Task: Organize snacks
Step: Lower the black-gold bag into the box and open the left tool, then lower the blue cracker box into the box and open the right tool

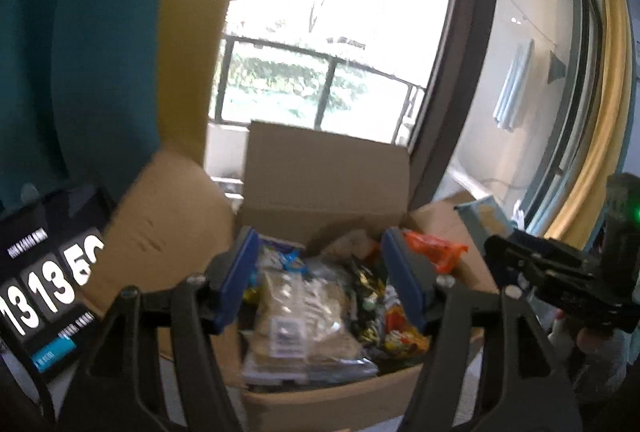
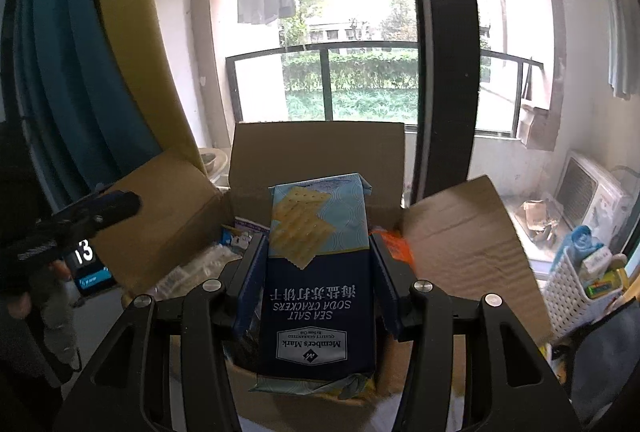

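An open cardboard box (image 1: 320, 176) full of snack packets stands in front of me; it also shows in the right wrist view (image 2: 316, 148). My left gripper (image 1: 320, 272) is open and empty, held just above a clear packet of pale snacks (image 1: 300, 324) in the box. My right gripper (image 2: 316, 272) is shut on a blue pack of sea salt soda crackers (image 2: 316, 296) and holds it above the box. An orange packet (image 1: 436, 248) lies at the box's right side. The right gripper's body (image 1: 560, 272) shows at the right of the left wrist view.
A white perforated basket (image 2: 576, 292) with small cartons stands at the right. A black flip clock (image 1: 44, 292) stands left of the box. Behind the box are a glass door with a dark frame (image 2: 444, 52) and a balcony railing. Blue and yellow curtains hang at the left.
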Action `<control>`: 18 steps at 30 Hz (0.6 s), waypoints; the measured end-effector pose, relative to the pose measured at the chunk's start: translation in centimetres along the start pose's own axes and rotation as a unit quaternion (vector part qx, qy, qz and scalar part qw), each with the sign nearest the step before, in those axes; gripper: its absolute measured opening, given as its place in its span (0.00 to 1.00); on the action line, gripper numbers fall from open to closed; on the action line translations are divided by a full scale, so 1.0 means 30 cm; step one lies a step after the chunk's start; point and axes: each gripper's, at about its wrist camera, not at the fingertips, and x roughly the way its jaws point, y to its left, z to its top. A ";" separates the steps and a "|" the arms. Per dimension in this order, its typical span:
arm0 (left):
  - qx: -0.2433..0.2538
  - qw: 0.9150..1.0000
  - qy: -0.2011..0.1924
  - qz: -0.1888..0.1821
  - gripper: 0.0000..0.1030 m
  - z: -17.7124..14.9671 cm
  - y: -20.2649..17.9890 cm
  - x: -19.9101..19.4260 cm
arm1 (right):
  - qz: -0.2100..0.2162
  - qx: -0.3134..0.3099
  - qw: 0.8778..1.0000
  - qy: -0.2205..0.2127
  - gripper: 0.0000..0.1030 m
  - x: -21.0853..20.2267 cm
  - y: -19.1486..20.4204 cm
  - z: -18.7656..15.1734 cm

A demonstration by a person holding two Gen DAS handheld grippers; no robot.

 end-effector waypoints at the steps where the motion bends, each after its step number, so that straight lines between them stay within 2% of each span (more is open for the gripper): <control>1: 0.003 1.000 -0.004 0.009 0.64 0.009 0.010 -0.006 | 0.000 -0.001 1.000 0.000 0.51 0.013 0.010 0.010; 4: -0.002 0.999 -0.009 0.031 0.64 0.022 0.052 -0.018 | 0.000 -0.008 1.000 0.000 0.51 0.056 0.049 0.036; 9: -0.018 0.998 -0.026 0.046 0.64 0.048 0.116 -0.055 | 0.007 -0.016 1.000 0.001 0.51 0.137 0.111 0.084; 18: -0.048 0.996 -0.030 0.065 0.65 0.062 0.211 -0.078 | 0.017 -0.026 0.999 0.010 0.51 0.268 0.180 0.134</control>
